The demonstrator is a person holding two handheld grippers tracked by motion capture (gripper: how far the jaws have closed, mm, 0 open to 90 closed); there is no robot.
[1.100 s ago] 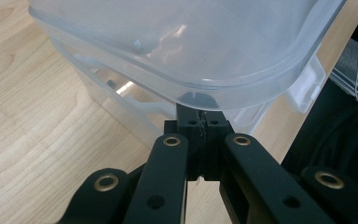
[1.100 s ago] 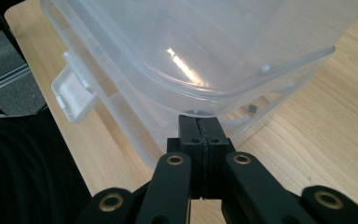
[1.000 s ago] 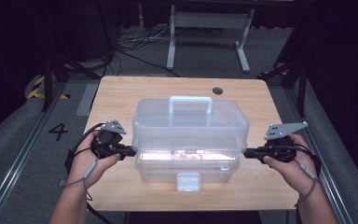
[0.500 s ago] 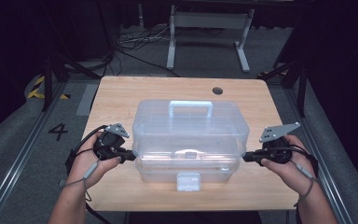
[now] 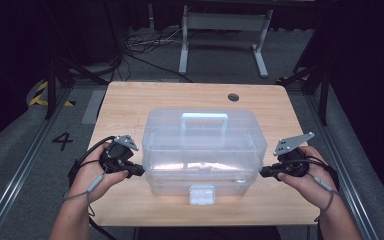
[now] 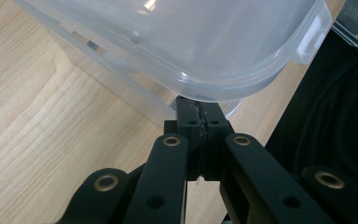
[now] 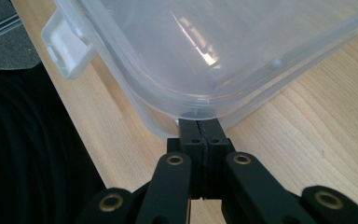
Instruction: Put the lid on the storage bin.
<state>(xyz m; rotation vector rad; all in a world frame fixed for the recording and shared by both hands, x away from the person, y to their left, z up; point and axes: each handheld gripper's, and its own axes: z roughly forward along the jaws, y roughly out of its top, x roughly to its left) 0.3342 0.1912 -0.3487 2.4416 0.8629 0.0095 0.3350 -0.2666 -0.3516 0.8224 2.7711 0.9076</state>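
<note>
A clear plastic storage box (image 5: 202, 145) with a lid, a top handle (image 5: 204, 120) and a white front latch (image 5: 201, 194) stands on the wooden table (image 5: 130, 100). My left gripper (image 5: 141, 171) is shut, and its tips touch the box's left side low down. In the left gripper view the joined tips (image 6: 200, 105) sit just under the lid's rim (image 6: 223, 91). My right gripper (image 5: 262, 173) is shut too, its tips against the box's right side. In the right gripper view they (image 7: 199, 125) meet the box (image 7: 223, 46) below the rim. Nothing lies between either pair of jaws.
A dark round hole (image 5: 233, 97) marks the table's far right. Beyond the table a white metal stand (image 5: 220, 30) and cables (image 5: 140, 42) lie on the grey floor. Rails run along both sides; the floor at left bears a "4" (image 5: 62, 141).
My right gripper has edged slightly left toward the box's side. The left gripper and the box have stayed about where they were.
</note>
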